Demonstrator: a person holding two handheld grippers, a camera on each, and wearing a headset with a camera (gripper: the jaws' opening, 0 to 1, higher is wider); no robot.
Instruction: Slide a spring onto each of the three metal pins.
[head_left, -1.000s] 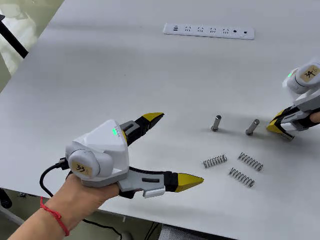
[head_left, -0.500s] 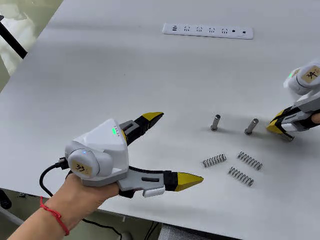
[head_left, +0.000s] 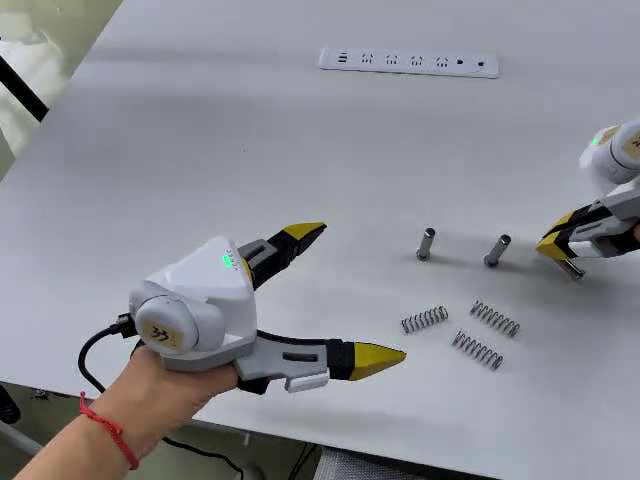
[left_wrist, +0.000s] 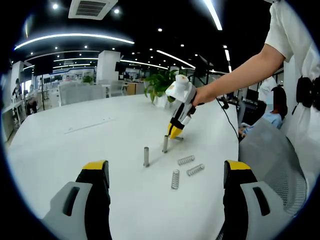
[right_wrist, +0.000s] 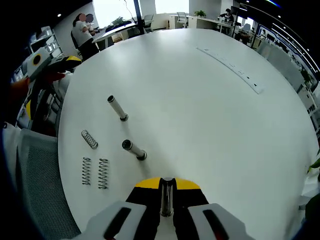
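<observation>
Nothing is threaded yet. All three springs lie loose on the white bench (head_left: 200, 150), and none is on a pin. In the head view they sit in a small cluster on the near side of the pins: the left spring (head_left: 424, 319), the right spring (head_left: 494, 318), and the near spring (head_left: 475, 350) just below that one.

Two pins stand upright just beyond them, the left pin (head_left: 426, 243) and the middle pin (head_left: 497, 250). They are apart from each other and clear of the springs. The third pin (right_wrist: 166, 197) is clenched in the right tongs (head_left: 556, 246) at the right edge of the head view. It runs along the jaws, and its end pokes out past the yellow tips close to the bench — whether it touches the surface I cannot tell.

The left tongs (head_left: 347, 295) are released, jaws spread wide and grasping nothing. They are held over the near left part of the bench, well apart from the pins and springs. A power strip (head_left: 408, 62) lies at the far side, out of the way.

By my reading the job is at its very start. The third pin looks to be either being placed or being held ready, and all three springs have to be picked up and slid on. The free left tongs seem the natural choice for the first spring — the left spring lies closest to them.
</observation>
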